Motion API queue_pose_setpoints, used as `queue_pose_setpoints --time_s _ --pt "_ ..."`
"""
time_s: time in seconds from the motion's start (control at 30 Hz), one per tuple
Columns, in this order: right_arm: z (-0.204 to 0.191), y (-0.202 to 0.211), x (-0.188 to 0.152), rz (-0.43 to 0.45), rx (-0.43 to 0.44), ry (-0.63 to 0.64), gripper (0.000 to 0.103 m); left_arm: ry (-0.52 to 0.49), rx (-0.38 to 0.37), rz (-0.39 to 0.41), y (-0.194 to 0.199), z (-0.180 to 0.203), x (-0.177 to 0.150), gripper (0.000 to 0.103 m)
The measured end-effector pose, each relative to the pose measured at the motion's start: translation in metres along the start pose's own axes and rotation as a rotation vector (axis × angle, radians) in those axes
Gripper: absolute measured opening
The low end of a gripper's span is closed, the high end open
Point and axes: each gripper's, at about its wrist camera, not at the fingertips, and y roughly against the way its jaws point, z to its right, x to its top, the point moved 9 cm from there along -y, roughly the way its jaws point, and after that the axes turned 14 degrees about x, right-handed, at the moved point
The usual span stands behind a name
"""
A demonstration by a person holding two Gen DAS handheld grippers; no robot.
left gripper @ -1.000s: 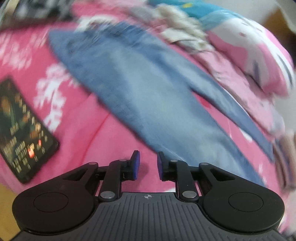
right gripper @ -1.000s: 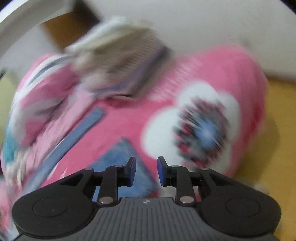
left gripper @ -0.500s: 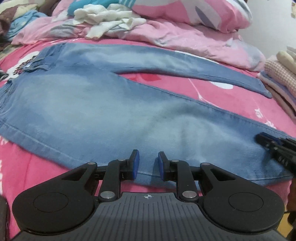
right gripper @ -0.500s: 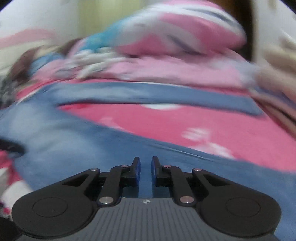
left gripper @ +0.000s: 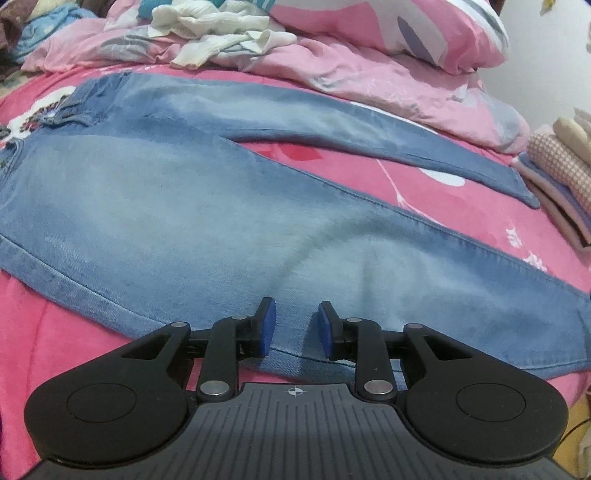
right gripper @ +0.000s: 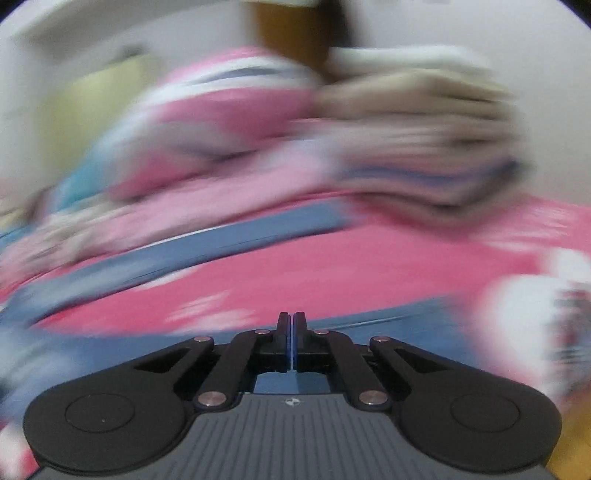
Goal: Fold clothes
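Jaws on the left gripper (left gripper: pixel 293 326) stand parted, holding nothing, with the near hem-side edge of the jeans (left gripper: pixel 207 221) lying right between and under the blue pads (left gripper: pixel 269 326). On the right gripper (right gripper: pixel 291 332) the jaws are pressed together; that view is smeared with motion, and denim shows just below and ahead of the tips, but whether any cloth is pinched I cannot tell.

The jeans lie flat on the pink bed (left gripper: pixel 424 192), legs spread in a V. Their long axis runs crosswise to the left gripper: waistband (left gripper: pixel 70 107) far off to the left, leg ends to the right, near the folded stack (left gripper: pixel 557 177). The near leg's outer seam is the edge closest to the left pads, so a pinch there looks the readiest hold, should a lengthwise fold, leg over leg, be wanted. A loose pile (left gripper: pixel 218 40) sits beyond, by the pillow (left gripper: pixel 424 26).
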Motion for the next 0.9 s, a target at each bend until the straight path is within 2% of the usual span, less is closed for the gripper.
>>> queue_pose_setpoints --time_s 0.07,0.1,0.2,0.27,0.37,0.43,0.47,0.57,0.63,0.77,0.83,0.9 --pt "-0.045 -0.016 -0.023 -0.037 0.119 0.094 0.000 -0.012 0.010 0.003 0.001 0.001 -0.001 0.027" --pt "-0.058 -0.023 -0.035 -0.060 0.129 0.139 0.000 -0.018 0.014 0.003 0.001 0.001 -0.001 0.027" --pt "-0.043 -0.012 -0.056 -0.021 0.079 0.162 0.000 -0.027 0.019 0.002 0.002 0.001 -0.002 0.029" --pt "-0.009 0.007 -0.055 0.017 0.013 0.059 0.000 -0.023 0.014 0.000 0.002 0.000 -0.002 0.029" --pt "0.052 0.047 -0.048 0.064 -0.165 -0.049 0.000 -0.005 0.000 -0.008 0.001 -0.001 -0.001 0.031" --pt "0.080 0.073 -0.047 0.067 -0.300 -0.083 0.000 -0.002 -0.004 -0.008 0.001 -0.001 -0.001 0.032" --pt "0.087 0.083 -0.044 0.072 -0.336 -0.104 0.000 -0.004 -0.004 -0.006 0.002 -0.001 -0.001 0.032" --pt "0.060 0.090 -0.023 0.146 -0.249 -0.127 0.001 0.003 -0.009 -0.007 0.002 -0.002 -0.001 0.032" --pt "0.014 0.073 -0.017 0.137 -0.129 -0.054 0.001 0.011 -0.016 -0.009 0.002 -0.003 -0.001 0.032" --pt "-0.092 -0.006 -0.025 0.006 0.162 0.124 0.001 0.016 -0.031 -0.012 0.002 -0.004 -0.001 0.033" --pt "-0.136 -0.039 -0.036 -0.057 0.242 0.197 0.001 0.018 -0.038 -0.013 0.002 -0.005 -0.001 0.033" --pt "-0.160 -0.059 -0.051 -0.120 0.289 0.237 0.001 0.020 -0.045 -0.014 0.002 -0.006 -0.002 0.033"
